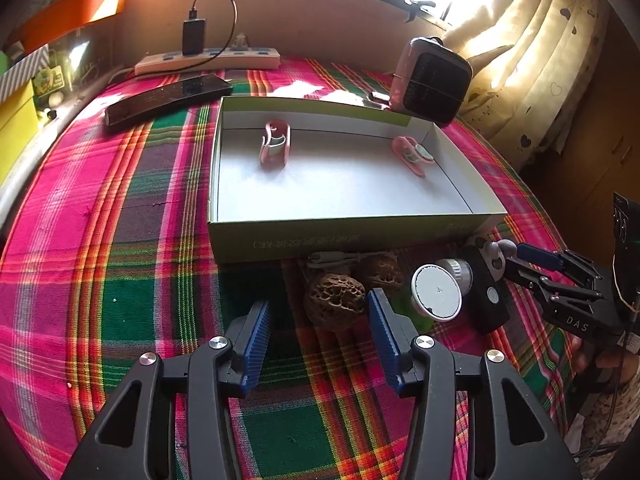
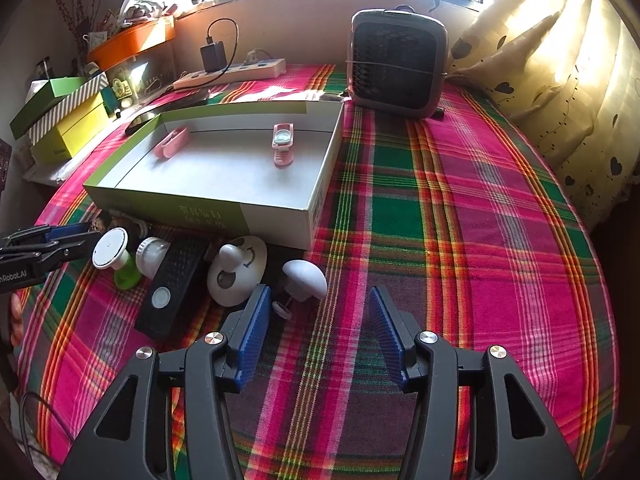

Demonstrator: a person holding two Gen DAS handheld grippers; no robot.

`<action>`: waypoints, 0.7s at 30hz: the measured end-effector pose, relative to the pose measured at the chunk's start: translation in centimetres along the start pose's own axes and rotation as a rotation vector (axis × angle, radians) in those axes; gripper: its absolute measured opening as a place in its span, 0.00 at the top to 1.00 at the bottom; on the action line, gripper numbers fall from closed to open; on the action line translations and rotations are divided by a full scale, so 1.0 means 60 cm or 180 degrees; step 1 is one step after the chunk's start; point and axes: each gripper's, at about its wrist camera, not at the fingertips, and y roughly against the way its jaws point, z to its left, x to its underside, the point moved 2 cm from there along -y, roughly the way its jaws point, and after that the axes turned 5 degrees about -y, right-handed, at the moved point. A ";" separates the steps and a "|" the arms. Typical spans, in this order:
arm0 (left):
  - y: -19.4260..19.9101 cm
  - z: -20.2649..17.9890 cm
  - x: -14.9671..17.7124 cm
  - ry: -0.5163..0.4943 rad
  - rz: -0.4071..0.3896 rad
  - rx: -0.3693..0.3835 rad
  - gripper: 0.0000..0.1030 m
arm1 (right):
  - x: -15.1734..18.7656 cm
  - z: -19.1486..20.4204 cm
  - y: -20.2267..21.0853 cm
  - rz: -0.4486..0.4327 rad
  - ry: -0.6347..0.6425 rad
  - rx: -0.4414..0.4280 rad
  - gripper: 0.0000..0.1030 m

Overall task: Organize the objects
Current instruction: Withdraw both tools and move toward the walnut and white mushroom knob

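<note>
- Left wrist view: the shallow box (image 1: 352,220) on the plaid worktop (image 1: 120,240) holds two pink clips (image 1: 275,144), one near the back wall and one by the right wall, so I judge sorting begun but mostly undone.
- Waiting in front of the box: two walnuts (image 1: 335,302), one round white-capped bottle (image 1: 437,293), one black rectangular case (image 1: 490,292) (a cord behind the walnuts is hard to make out).
- Left tongs (image 1: 318,338) are spread and empty, just short of the nearer walnut.
- Right wrist view: again two clips in the box (image 2: 224,212); outside lie one white face-shaped piece (image 2: 236,272) and one white mushroom-shaped knob (image 2: 304,274).
- Right tongs (image 2: 316,334) gape, gripping nothing, near the knob.
</note>
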 end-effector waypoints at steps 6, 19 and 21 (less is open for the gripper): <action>-0.003 0.004 -0.005 -0.0006 -0.0001 -0.0030 0.55 | -0.005 -0.005 -0.009 0.0031 -0.0022 0.0051 0.50; -0.003 0.002 -0.004 -0.0041 -0.0034 -0.0087 0.56 | -0.007 -0.008 -0.012 0.0032 -0.0019 0.0084 0.50; -0.003 0.004 -0.004 -0.0021 -0.0033 -0.0111 0.62 | -0.006 -0.008 -0.012 0.0032 -0.0017 0.0085 0.50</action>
